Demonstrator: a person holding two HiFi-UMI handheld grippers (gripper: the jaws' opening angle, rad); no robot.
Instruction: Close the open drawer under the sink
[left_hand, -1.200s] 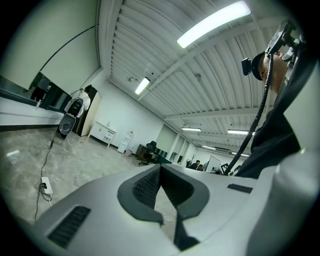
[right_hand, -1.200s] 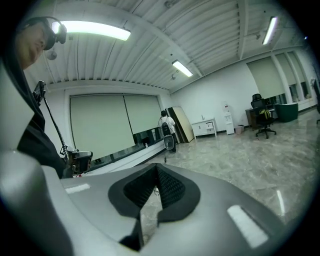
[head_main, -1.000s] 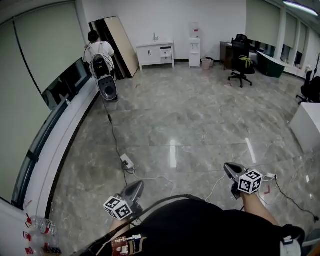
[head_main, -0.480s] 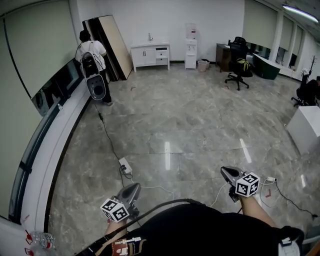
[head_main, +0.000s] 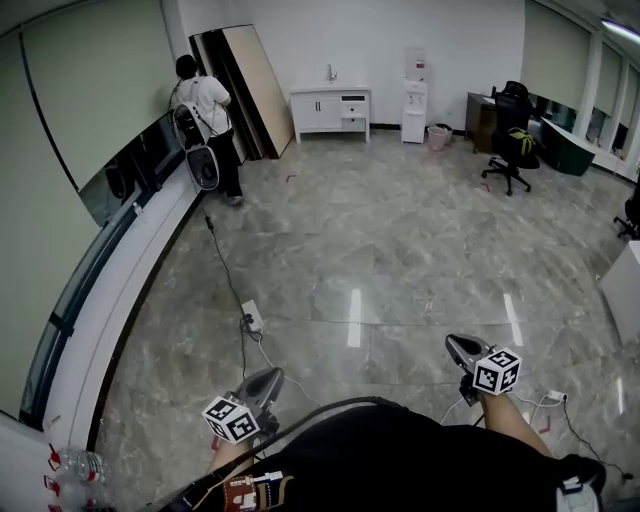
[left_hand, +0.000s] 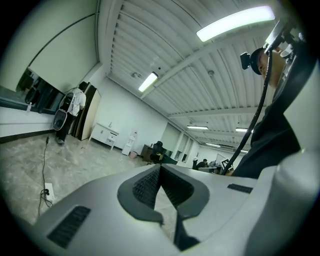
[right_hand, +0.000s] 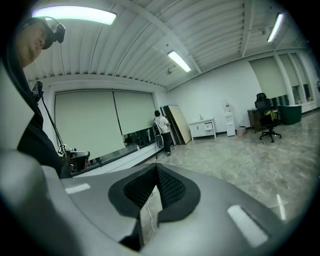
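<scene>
The white sink cabinet (head_main: 328, 110) stands against the far wall, across the room from me, with a tap on top. One drawer (head_main: 355, 110) on its right side sticks out a little. Both grippers are held low in front of my body, far from the cabinet. My left gripper (head_main: 270, 377) is shut with nothing between its tips. My right gripper (head_main: 453, 343) is also shut and empty. The cabinet shows small in the left gripper view (left_hand: 107, 134) and in the right gripper view (right_hand: 202, 128).
A person with a backpack (head_main: 205, 112) stands at the left wall beside leaning boards (head_main: 255, 85). A power strip (head_main: 252, 318) and cable lie on the marble floor. A water dispenser (head_main: 414, 95), bin (head_main: 437, 135) and office chair (head_main: 512, 135) stand right of the cabinet.
The whole view has shifted: the cabinet and the person now sit further right and slightly larger. Both grippers kept their place before my body and stayed shut.
</scene>
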